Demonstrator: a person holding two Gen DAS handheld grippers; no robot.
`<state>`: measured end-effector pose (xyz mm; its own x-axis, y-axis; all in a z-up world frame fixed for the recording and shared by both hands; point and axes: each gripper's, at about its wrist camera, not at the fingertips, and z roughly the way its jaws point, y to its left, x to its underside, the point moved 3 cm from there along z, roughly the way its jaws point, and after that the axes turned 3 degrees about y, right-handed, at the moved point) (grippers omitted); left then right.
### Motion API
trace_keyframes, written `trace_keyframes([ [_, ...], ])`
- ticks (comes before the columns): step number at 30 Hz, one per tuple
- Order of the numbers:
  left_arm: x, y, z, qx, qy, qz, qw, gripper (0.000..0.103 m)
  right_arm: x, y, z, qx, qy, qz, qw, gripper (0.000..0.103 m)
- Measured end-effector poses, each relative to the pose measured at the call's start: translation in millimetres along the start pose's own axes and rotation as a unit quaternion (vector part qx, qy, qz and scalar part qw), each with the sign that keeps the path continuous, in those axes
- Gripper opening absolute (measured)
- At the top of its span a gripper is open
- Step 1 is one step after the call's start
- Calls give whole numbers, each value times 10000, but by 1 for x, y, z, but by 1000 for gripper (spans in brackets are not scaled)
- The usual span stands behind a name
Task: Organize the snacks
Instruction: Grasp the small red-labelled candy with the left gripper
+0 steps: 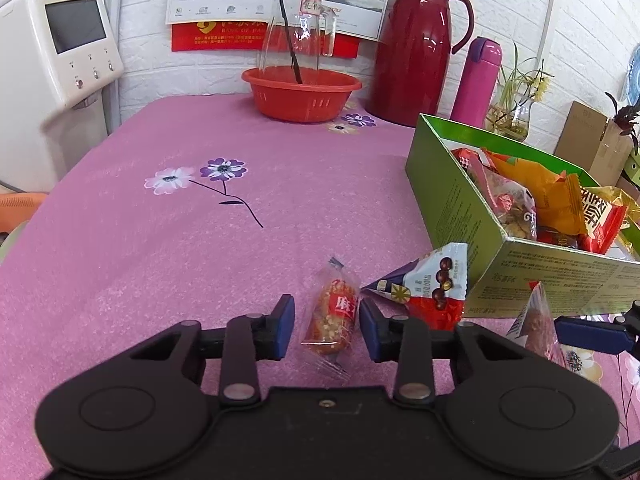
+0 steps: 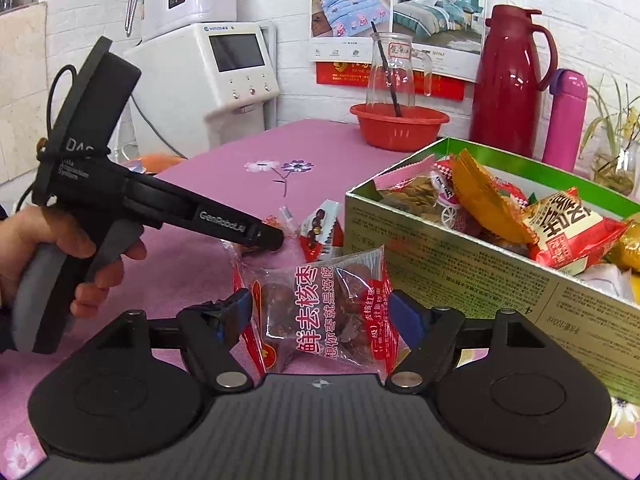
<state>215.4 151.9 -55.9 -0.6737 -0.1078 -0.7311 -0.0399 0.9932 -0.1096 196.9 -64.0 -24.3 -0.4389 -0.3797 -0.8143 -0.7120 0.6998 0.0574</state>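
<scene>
**Two snack packets at the grippers beside the green box**

Low in the middle of the left wrist view, a small clear-wrapped orange sesame snack roll [image 1: 331,317] lies on the pink flowered tablecloth [image 1: 160,240] between the blue pads of the left gripper [image 1: 327,328]. The jaws stand narrow around it; the right pad touches the wrapper, while a thin gap shows at the left pad, so a firm hold cannot be told. Just right of the roll lies a triangular red-and-white packet [image 1: 430,288], against the corner of the open green cardboard box [image 1: 448,200], which is heaped with orange and red snack bags.

In the right wrist view, the right gripper [image 2: 324,314] grips a clear red-edged packet of dried dates [image 2: 320,312], both pads pressing its sides, at lower centre. At left, a hand [image 2: 44,248] holds the left gripper's grey handle. Further back stand a red plastic basin [image 1: 301,92] with a glass pitcher [image 1: 296,28] in it, a dark red thermos jug [image 1: 416,48] and a pink flask [image 1: 478,80].
</scene>
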Motion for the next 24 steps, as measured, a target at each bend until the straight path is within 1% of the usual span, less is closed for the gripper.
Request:
trace_keyframes([
  [2,0,-2,0,-38,-1,32,10000,20,2,2,0,-160,39,-4,9999,103],
  [10,0,-4,0,-152,23,20,9999,20,0,13,5,-217,87,-375,9990,103],
  [12,1,-4,0,-178,32,11,9998,20,1,14,5,-298,116,-407,9987,103],
  [16,3,-2,-4,-59,76,-135,9999,20,10,21,7,-357,239,-674,9968,103],
  [18,4,-3,-6,-21,92,-184,9998,20,12,22,10,-342,362,-665,9965,103],
  [20,6,-4,-8,28,110,-205,9997,20,11,20,9,-356,284,-571,9973,103],
  [21,7,-5,-9,59,123,-217,9997,20,10,19,8,-340,238,-534,9977,98],
  [24,10,-7,-14,266,193,-361,9988,20,10,15,5,-346,195,-449,9982,92],
])
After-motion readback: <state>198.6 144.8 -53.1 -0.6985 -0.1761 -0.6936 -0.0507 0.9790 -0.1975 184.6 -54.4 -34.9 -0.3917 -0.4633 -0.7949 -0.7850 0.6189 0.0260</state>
